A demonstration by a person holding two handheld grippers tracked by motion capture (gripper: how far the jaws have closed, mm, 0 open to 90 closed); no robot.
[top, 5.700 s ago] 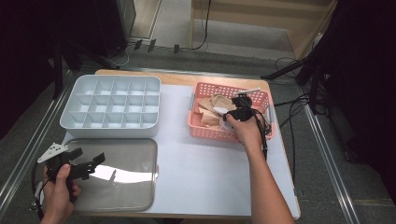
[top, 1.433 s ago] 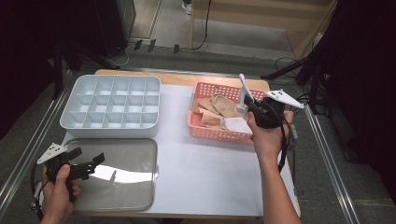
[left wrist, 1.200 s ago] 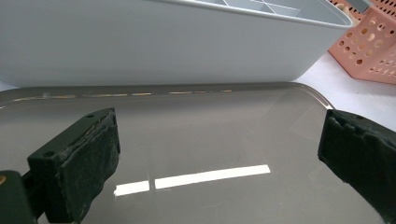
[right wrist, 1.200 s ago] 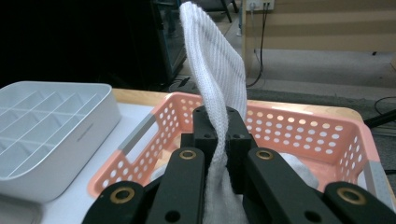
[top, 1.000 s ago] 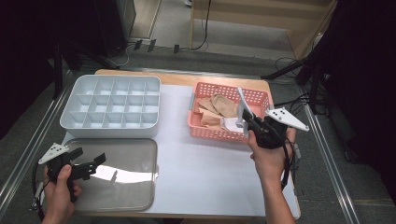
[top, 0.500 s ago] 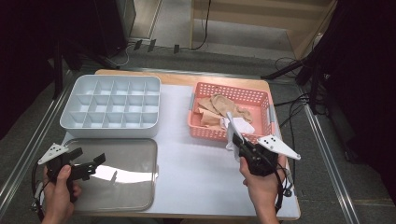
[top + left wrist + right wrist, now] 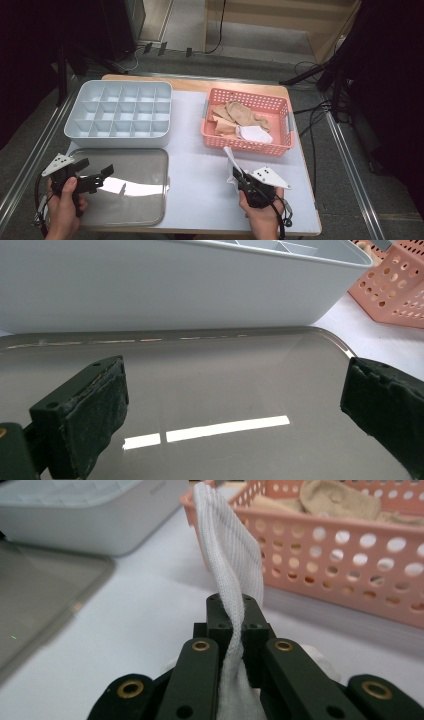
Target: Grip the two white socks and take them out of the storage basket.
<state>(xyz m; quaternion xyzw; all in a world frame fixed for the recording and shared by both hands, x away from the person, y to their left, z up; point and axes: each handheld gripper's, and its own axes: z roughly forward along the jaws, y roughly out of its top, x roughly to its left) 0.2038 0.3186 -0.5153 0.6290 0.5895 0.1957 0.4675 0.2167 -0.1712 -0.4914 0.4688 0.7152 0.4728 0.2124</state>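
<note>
Table (image 7: 200, 170) surface carries one white divided tray (image 7: 120, 112), one clear flat lid (image 7: 130, 185) just in front of that tray, and one pink basket (image 7: 247, 145) to the tray's right, holding tan socks and one white one. Two grippers work nearer the person than the tray. The left gripper (image 7: 97, 175) hovers over the lid with its pads (image 7: 95, 410) spread wide and nothing between them. The right gripper (image 7: 236, 172), just in front of the basket, is pressed together on a white sock (image 7: 230, 575). The right gripper view shows the sock's ribbed knit rising from the jaws; the high view shows it as a small white strip.
</note>
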